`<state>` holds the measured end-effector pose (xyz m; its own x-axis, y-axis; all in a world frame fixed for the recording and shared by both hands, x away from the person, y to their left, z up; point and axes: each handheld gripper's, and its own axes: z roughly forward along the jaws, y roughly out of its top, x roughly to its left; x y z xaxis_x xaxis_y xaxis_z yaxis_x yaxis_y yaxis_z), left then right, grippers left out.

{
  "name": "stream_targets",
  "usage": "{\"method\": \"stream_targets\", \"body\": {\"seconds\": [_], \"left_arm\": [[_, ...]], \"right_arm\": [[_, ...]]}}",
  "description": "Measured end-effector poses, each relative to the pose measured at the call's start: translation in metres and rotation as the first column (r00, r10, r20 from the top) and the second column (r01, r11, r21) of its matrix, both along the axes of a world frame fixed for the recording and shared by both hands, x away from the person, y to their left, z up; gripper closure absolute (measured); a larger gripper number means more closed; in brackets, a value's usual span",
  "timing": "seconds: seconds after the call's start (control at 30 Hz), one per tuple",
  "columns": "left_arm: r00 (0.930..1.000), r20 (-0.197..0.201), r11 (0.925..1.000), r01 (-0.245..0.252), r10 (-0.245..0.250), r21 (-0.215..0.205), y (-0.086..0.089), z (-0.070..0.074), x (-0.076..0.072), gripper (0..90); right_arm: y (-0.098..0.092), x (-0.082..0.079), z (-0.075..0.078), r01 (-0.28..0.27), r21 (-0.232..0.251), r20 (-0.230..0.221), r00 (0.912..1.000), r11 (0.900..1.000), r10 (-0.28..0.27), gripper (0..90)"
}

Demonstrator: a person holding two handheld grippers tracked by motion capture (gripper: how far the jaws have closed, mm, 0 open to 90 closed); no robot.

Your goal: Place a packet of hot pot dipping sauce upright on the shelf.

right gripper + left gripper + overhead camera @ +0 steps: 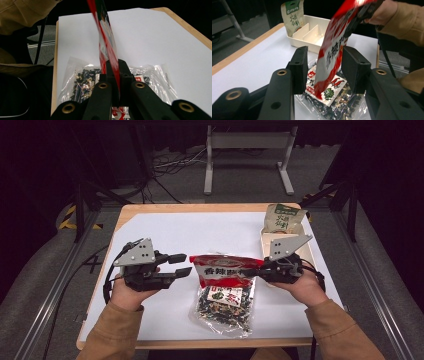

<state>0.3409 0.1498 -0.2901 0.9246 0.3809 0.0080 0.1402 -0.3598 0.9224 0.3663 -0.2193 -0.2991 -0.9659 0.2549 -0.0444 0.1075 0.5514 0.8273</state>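
Both grippers are meeting at the middle of the high view. Our right gripper (255, 268) is clenching the right edge of the red snack bag (225, 270), holding it raised above the table; in the right gripper view its jaws are closing tight on the bag (107, 50), which is rising edge-on toward the top centre of the frame. Our left gripper (181, 265) is sitting released, jaws parted, just left of the bag's left edge. In the left gripper view the red bag (334, 47) is hanging between those spread jaws, and we cannot tell whether either jaw is touching it.

Below it, at the lower centre of the high view, a clear packet (222, 307) of dark dried bits is lying flat on the white sheet (200, 230), its lower edge nearing the table's near edge.

At the upper right of the high view, a white divided tray (267, 240) is sitting by the table's right edge, with a pale green bag (283, 217) standing at its far end.

We are seeing open white sheet across the upper left and centre of the high view, and more at the lower left and lower right corners. The wooden table (125, 212) rim is showing around the sheet.
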Motion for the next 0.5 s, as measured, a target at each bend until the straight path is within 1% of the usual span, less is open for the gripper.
{"method": "stream_targets", "body": {"seconds": [0.17,0.27,0.33,0.43,0.5], "left_arm": [[0.9996,-0.021,0.9998,-0.020,0.020,-0.003,0.005,-0.005,0.003,54.3],[0.9992,-0.024,0.9995,-0.031,0.031,-0.003,0.008,-0.007,0.005,52.1],[0.9984,-0.036,0.9990,-0.044,0.044,-0.009,0.011,-0.010,0.005,51.1],[0.9967,-0.046,0.9977,-0.068,0.068,0.000,0.015,-0.014,0.007,49.4],[0.9953,-0.053,0.9967,-0.081,0.081,-0.002,0.018,-0.017,0.009,47.6]], "right_arm": [[-0.010,0.002,0.011,0.023,-0.001,0.013,0.9996,1.000,-0.023,89.7],[-0.013,0.002,0.015,0.033,-0.004,0.021,0.9993,0.999,-0.033,89.7],[-0.018,0.004,0.019,0.039,-0.008,0.025,0.9989,0.999,-0.039,89.7],[-0.023,0.005,0.025,0.048,-0.008,0.029,0.9984,0.999,-0.048,89.7],[-0.026,0.006,0.031,0.056,-0.012,0.036,0.9978,0.998,-0.056,89.7]]}}
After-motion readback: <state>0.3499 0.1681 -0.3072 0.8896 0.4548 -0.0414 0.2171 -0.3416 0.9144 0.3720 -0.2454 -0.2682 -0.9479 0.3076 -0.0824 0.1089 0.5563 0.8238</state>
